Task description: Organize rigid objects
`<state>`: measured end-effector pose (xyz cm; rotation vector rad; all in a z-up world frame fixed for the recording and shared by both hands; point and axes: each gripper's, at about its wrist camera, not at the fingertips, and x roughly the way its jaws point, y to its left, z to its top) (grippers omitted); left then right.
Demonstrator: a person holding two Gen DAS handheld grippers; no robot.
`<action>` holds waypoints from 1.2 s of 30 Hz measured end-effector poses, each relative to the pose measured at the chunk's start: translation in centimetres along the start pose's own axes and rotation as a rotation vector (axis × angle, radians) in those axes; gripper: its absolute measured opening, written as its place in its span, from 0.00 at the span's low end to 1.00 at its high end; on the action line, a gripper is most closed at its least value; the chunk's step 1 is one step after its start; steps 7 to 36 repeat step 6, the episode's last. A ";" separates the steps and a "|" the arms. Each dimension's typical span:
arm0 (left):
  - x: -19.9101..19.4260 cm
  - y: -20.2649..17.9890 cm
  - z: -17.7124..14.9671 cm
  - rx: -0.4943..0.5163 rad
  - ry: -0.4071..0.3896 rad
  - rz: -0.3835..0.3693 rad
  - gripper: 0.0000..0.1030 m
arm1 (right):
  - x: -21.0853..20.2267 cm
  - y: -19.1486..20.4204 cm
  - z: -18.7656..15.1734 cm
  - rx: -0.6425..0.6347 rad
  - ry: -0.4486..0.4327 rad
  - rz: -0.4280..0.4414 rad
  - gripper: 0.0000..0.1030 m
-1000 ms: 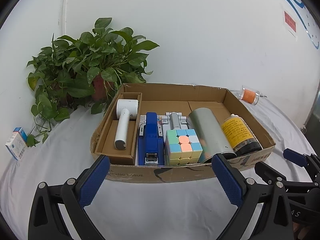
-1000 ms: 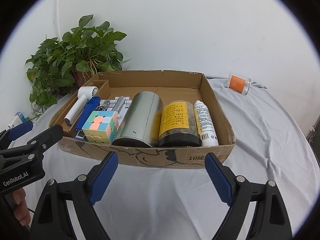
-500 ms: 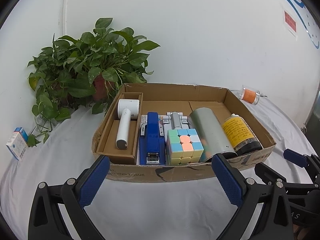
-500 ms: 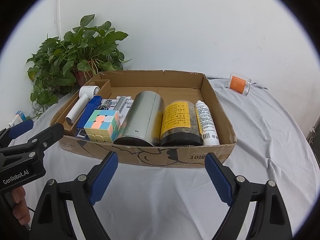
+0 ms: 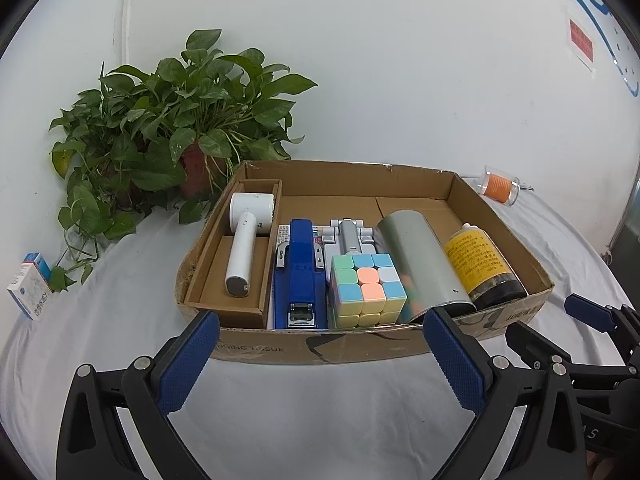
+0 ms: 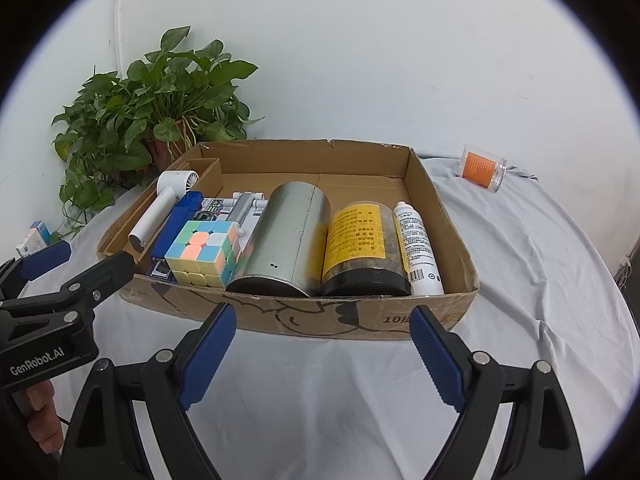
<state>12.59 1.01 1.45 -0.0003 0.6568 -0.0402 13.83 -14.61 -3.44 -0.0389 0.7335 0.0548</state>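
Cardboard box (image 6: 360, 320) packed, row inspected.
My left tongs (image 5: 320, 356) and right tongs (image 6: 320, 344) both hang released, empty, before its front wall.

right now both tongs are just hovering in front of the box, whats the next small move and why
Probably send the right tongs toward the orange-labelled clear jar lying on the cloth beyond the cardboard box. It seems the only rigid item near the box not packed, it lies on that side, and there is bare floor at the back of the box. Both the right and the left tongs are open and empty.
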 end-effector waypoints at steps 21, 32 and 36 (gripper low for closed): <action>0.0 0.0 0.5 0.019 -0.060 -0.019 1.00 | 0.6 0.2 0.9 -0.033 -0.033 0.054 0.86; 0.0 0.0 0.5 0.019 -0.060 -0.019 1.00 | 0.6 0.2 0.9 -0.033 -0.033 0.054 0.86; 0.0 0.0 0.5 0.019 -0.060 -0.019 1.00 | 0.6 0.2 0.9 -0.033 -0.033 0.054 0.86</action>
